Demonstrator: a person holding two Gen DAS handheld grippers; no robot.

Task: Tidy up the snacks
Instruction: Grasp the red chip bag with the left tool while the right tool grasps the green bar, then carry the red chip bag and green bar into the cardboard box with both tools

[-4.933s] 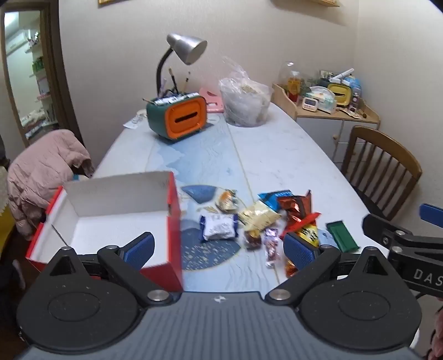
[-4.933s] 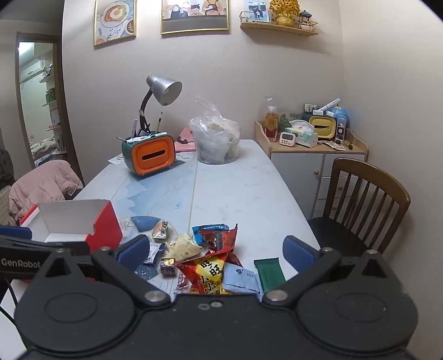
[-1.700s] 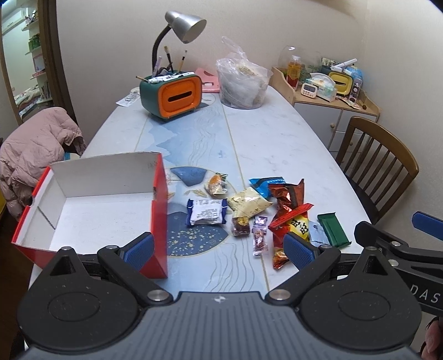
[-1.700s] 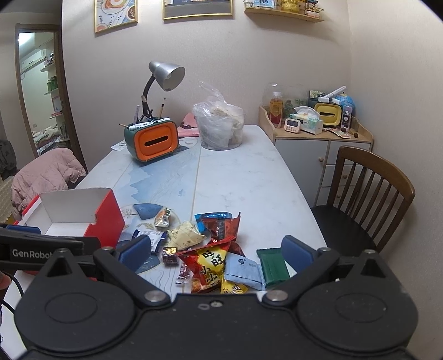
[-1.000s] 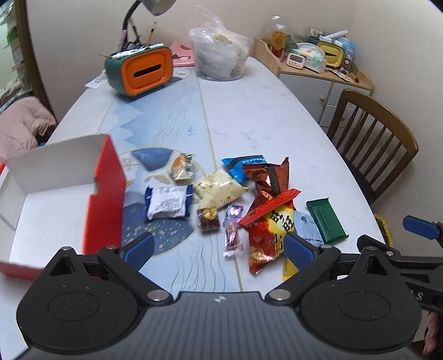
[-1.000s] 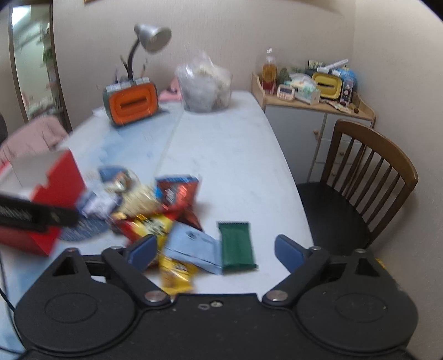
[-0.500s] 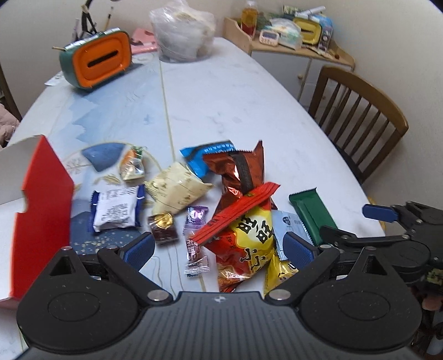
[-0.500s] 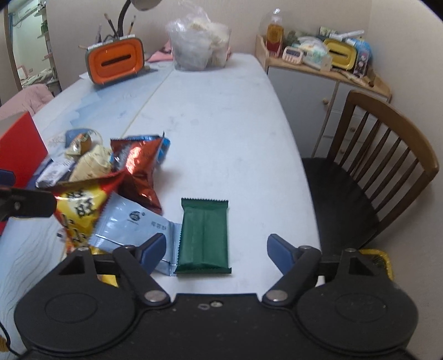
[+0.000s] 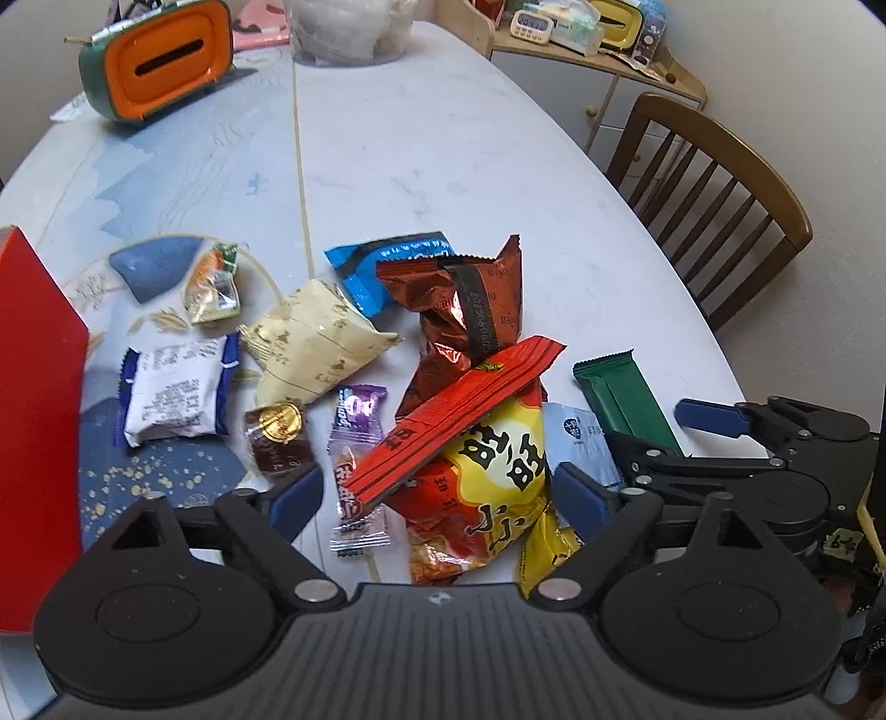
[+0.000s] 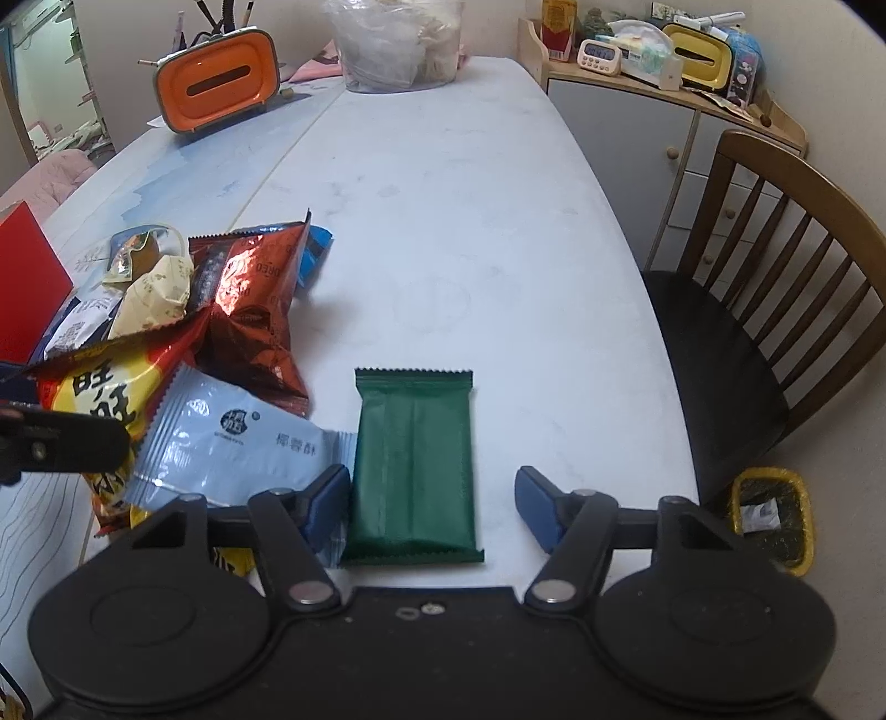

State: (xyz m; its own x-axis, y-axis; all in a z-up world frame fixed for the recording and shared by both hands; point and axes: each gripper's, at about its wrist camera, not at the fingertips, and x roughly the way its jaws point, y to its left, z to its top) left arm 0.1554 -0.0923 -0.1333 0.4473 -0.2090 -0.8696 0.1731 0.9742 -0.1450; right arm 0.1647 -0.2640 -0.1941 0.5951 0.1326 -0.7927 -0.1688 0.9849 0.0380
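A pile of snack packets lies on the table. A green bar packet (image 10: 414, 462) lies flat between the open fingers of my right gripper (image 10: 434, 507), close above the table; it also shows in the left wrist view (image 9: 623, 401). A pale blue sachet (image 10: 232, 443) lies beside it. My left gripper (image 9: 437, 493) is open over a yellow and red bag (image 9: 487, 487), a long red packet (image 9: 454, 421) and a purple candy (image 9: 357, 443). A red box (image 9: 39, 421) stands at the left. The right gripper (image 9: 653, 446) shows at the right of the left wrist view.
An orange and green tissue holder (image 9: 158, 58) and a clear plastic bag (image 10: 398, 41) stand at the far end of the table (image 10: 443, 194). A wooden chair (image 10: 775, 277) stands to the right. A cabinet with clutter (image 10: 664, 66) is behind. A yellow bin (image 10: 772, 518) is on the floor.
Both grippers have moved down and forward toward the snack pile. The right gripper has closed in around the green bar. The red box has slid to the left edge of view.
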